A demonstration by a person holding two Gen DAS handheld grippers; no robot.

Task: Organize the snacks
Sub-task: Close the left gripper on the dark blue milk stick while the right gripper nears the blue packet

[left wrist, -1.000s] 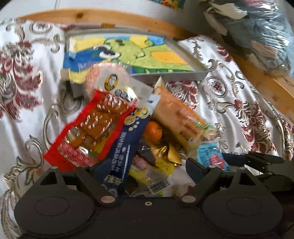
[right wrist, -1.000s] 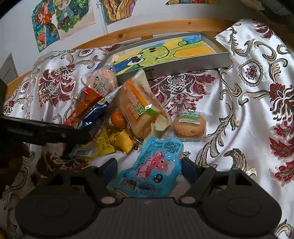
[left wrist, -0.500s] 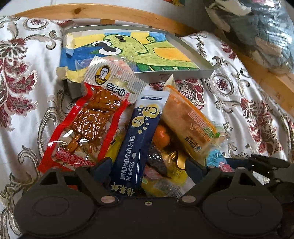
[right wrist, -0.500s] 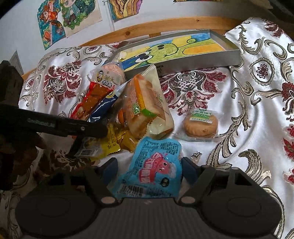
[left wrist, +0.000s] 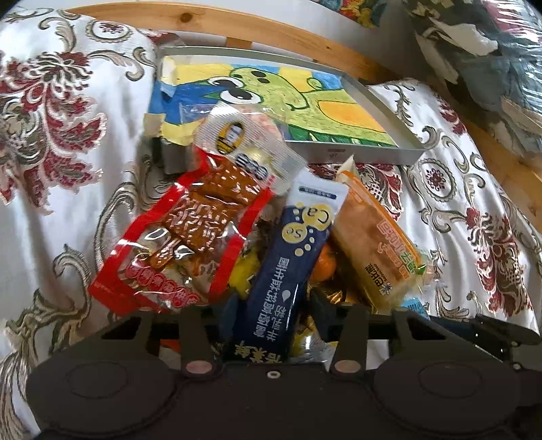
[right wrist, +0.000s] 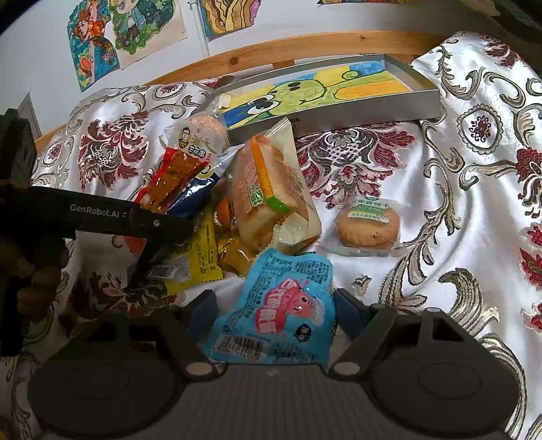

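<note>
A pile of snack packets lies on a flowered cloth in front of a grey tray (left wrist: 355,155) lined with a green cartoon drawing. My left gripper (left wrist: 274,311) is shut on a dark blue stick packet (left wrist: 288,257) in the pile, between a red packet (left wrist: 189,243) and an orange bread packet (left wrist: 376,243). My right gripper (right wrist: 272,304) is shut on a light blue pouch (right wrist: 281,304), its fingers against both sides. A round wrapped cookie (right wrist: 369,225) lies alone to the right. The tray (right wrist: 338,113) holds no snacks.
A wooden bed rail (left wrist: 271,30) runs behind the tray. A plastic-wrapped bundle (left wrist: 491,50) sits at the far right. Drawings (right wrist: 128,30) hang on the wall. A hand (right wrist: 37,270) holds the left gripper's black body (right wrist: 101,213). A yellow packet (right wrist: 200,257) lies under it.
My left gripper moved forward over the pile and its fingers closed in on the dark blue packet. The right gripper kept its hold on the light blue pouch and barely shifted.
</note>
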